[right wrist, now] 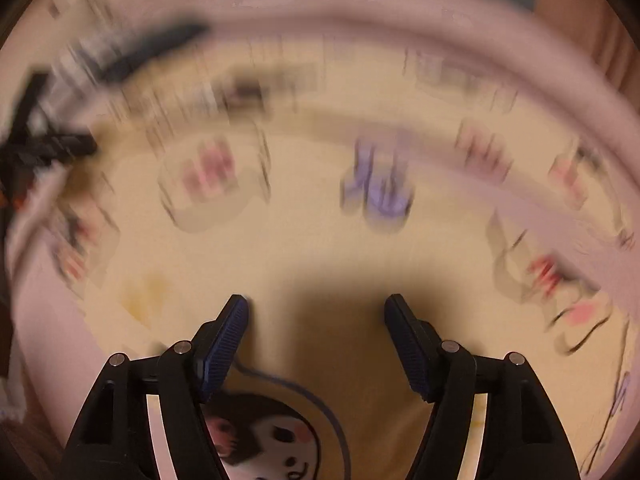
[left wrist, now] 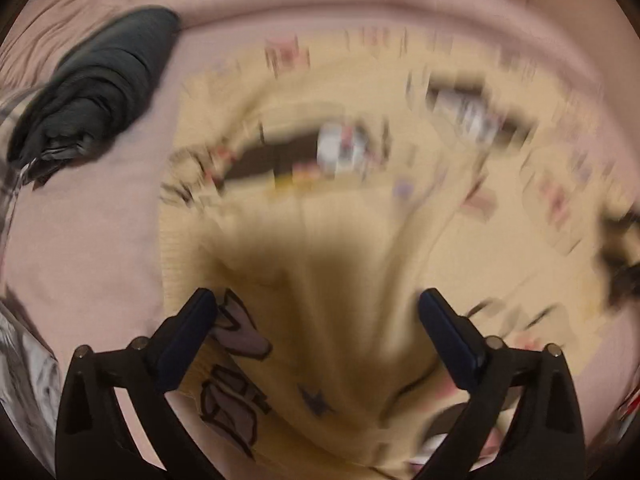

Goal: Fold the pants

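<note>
Cream-yellow pants (left wrist: 360, 248) with cartoon prints lie spread on a pink bed cover (left wrist: 80, 248). The view is blurred by motion. My left gripper (left wrist: 316, 300) is open, its jaws wide apart just above a rumpled part of the fabric with purple lettering. In the right wrist view the pants (right wrist: 300, 240) fill the middle, with a cartoon face print near the bottom. My right gripper (right wrist: 316, 308) is open and empty, close above the flat fabric. The other gripper (right wrist: 40, 144) shows as a dark blur at the far left.
A dark grey folded garment (left wrist: 104, 80) lies on the cover at the upper left of the left wrist view. The pink cover's edge (right wrist: 400, 28) curves along the far side. A crinkled shiny thing (left wrist: 24, 360) sits at the left rim.
</note>
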Demonstrator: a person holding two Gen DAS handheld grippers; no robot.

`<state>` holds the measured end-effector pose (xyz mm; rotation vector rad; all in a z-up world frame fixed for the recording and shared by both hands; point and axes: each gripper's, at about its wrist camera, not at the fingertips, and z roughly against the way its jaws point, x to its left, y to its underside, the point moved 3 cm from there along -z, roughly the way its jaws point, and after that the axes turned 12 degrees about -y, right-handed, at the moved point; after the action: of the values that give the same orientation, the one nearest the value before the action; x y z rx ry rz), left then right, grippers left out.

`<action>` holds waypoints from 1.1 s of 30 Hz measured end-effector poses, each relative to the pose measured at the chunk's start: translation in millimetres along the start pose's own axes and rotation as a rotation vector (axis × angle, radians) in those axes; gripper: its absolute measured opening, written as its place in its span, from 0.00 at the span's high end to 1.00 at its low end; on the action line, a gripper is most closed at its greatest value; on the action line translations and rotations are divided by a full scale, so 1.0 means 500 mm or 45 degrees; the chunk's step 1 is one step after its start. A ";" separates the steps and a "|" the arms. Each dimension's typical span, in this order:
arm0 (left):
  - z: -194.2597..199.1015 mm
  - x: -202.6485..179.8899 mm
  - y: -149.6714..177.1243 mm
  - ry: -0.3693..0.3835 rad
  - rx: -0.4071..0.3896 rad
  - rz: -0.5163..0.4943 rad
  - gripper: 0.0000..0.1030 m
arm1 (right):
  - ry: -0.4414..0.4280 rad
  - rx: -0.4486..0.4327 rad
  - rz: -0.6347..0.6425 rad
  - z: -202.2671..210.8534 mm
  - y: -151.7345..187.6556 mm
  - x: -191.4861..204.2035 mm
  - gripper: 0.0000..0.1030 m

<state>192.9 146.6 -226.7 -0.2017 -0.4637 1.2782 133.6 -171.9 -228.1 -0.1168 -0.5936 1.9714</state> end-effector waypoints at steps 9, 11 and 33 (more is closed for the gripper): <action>0.041 0.078 -0.197 0.186 -0.199 0.112 0.02 | -0.074 -0.249 0.204 0.077 -0.232 -0.023 0.26; 0.011 0.076 -0.249 0.181 -0.194 0.141 0.02 | -0.069 -0.339 0.168 0.056 -0.328 -0.057 0.26; -0.205 0.104 -0.388 0.203 0.078 -0.129 0.62 | -0.089 0.078 0.308 -0.154 -0.513 -0.235 0.87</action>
<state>418.6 151.7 -229.6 -0.2239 -0.2943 1.1650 423.9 -156.6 -199.2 -0.0851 -0.5860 2.2341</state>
